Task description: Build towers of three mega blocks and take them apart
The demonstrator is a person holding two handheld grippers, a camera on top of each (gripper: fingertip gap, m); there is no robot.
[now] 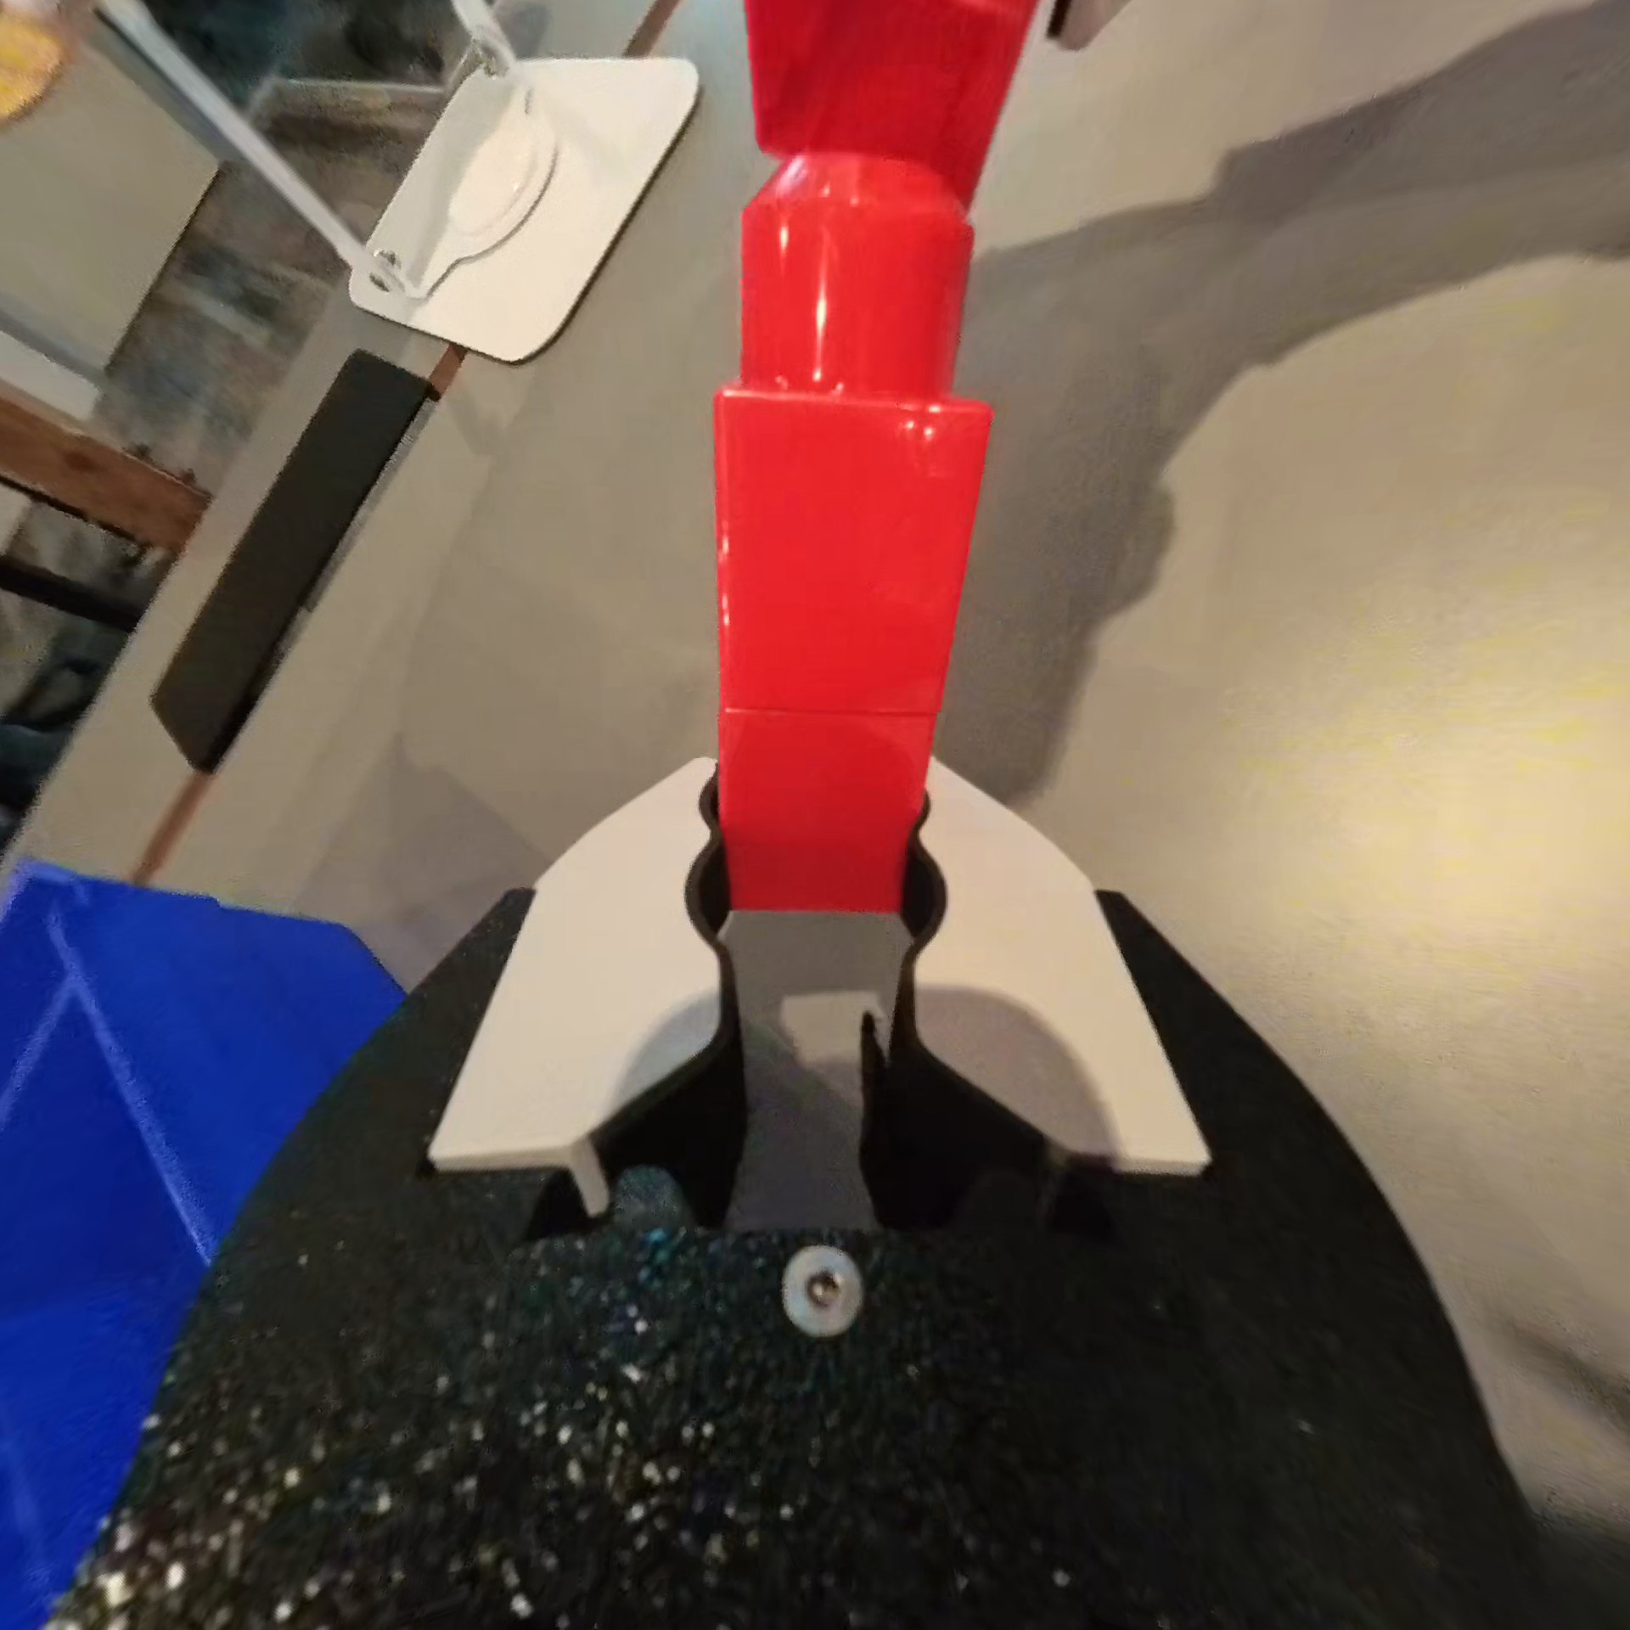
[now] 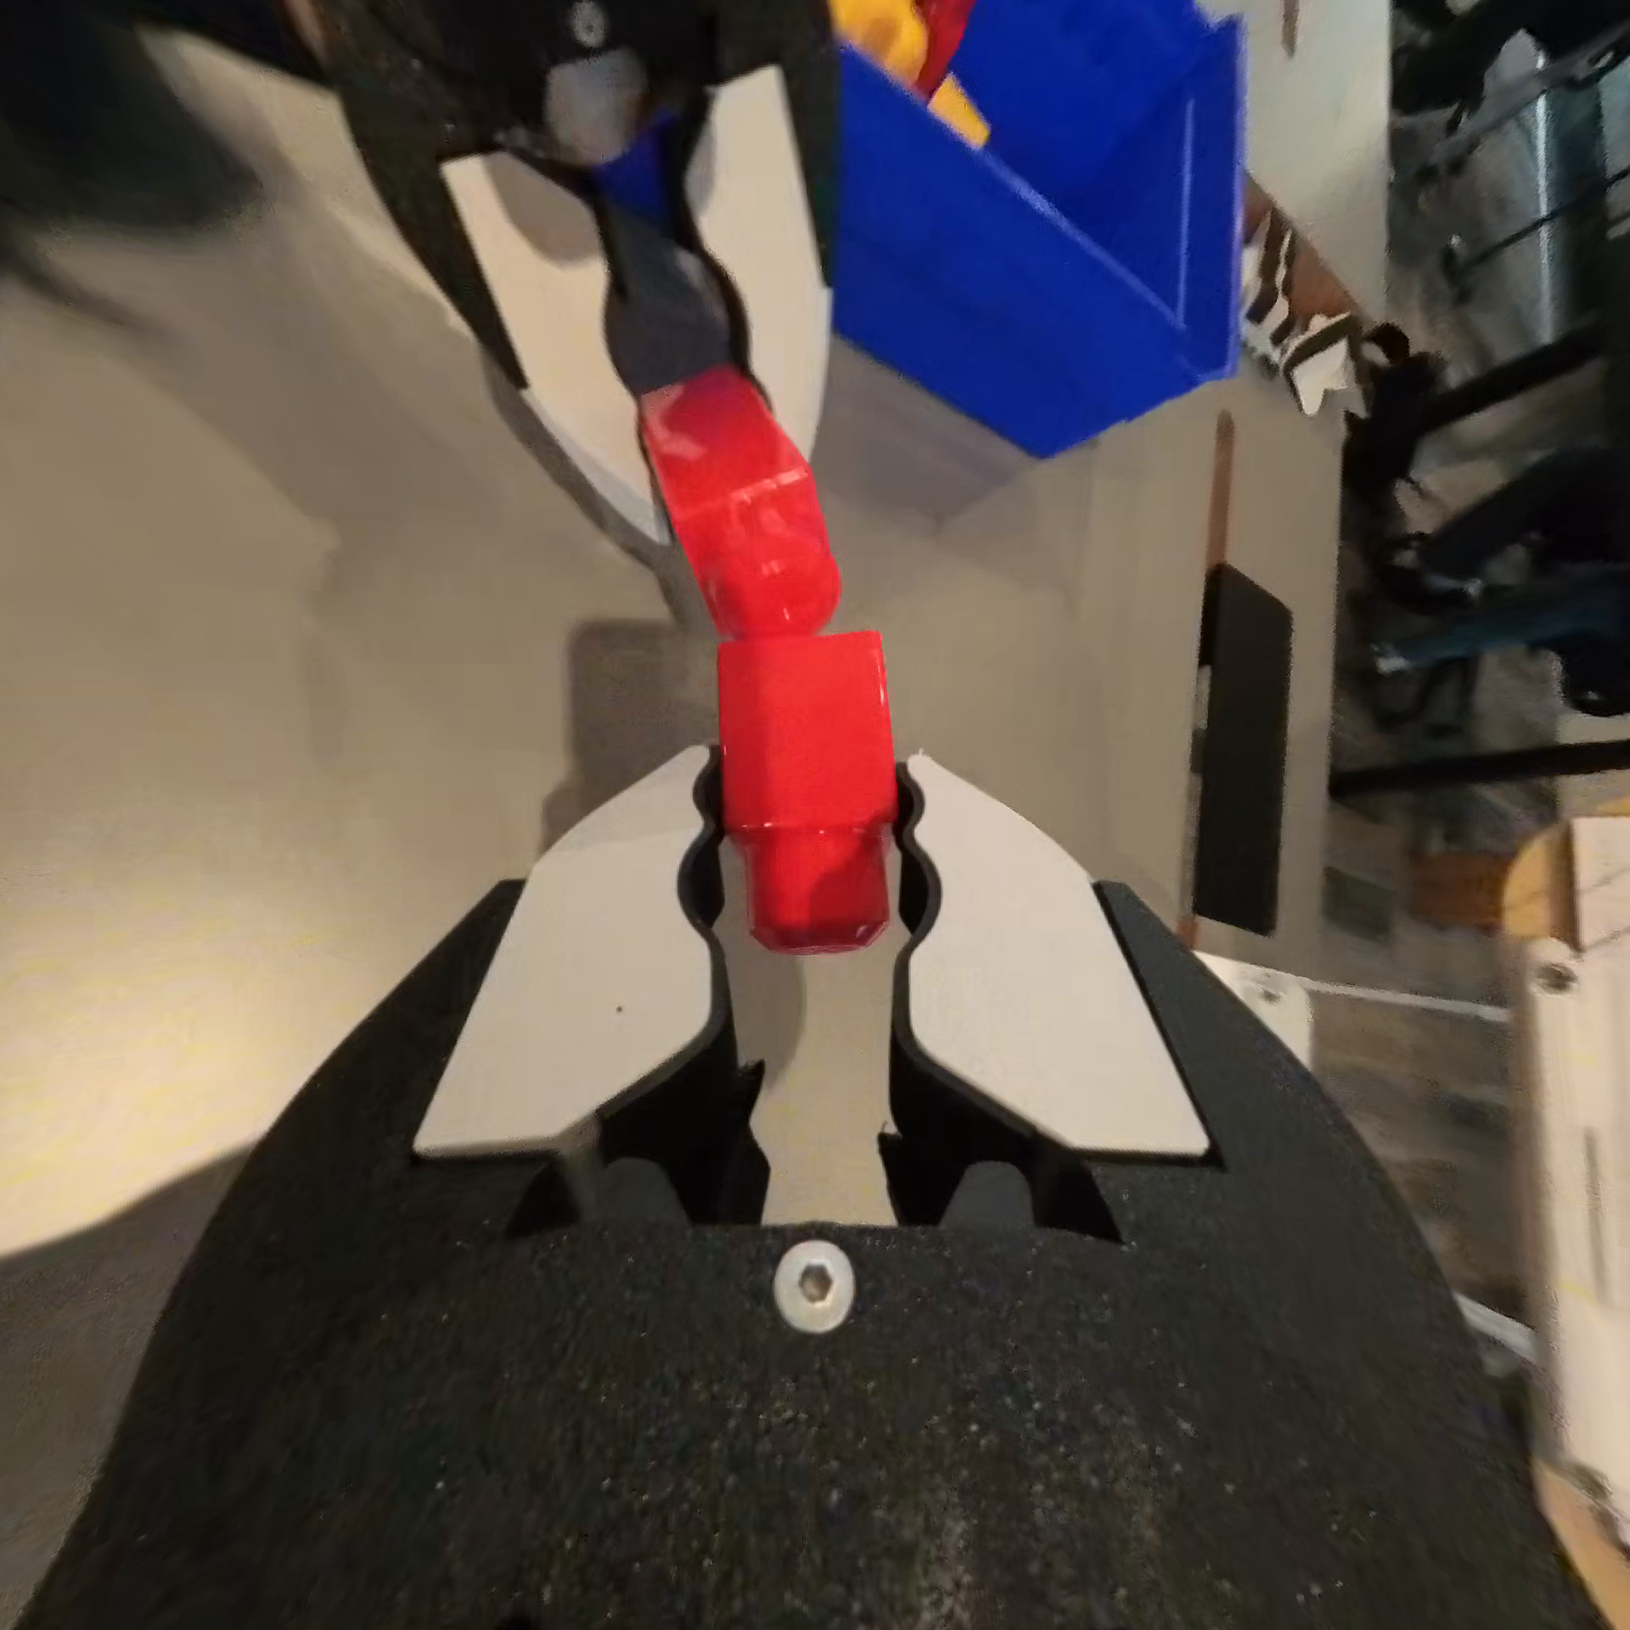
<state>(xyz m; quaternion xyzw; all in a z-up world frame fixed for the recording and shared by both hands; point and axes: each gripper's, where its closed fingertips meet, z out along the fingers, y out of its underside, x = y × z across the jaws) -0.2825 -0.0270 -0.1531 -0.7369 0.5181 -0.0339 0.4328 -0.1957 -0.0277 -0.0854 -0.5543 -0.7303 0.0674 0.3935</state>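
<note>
Hovering over a beige tabletop [image 1: 1323, 794], both grippers pinching red blocks, blue bin [image 2: 1041, 265] behind, cluttered room beyond.

Workshop or lab bench. A plain beige tabletop [image 1: 1323, 794] carries a blue plastic parts bin [image 2: 1041, 265] at 1 o'clock in the right wrist view; a white lamp base [image 1: 529, 212] sits at 11 o'clock in the left wrist view; cluttered metal shelving [image 2: 1499, 176] stands at 2 o'clock.
</note>
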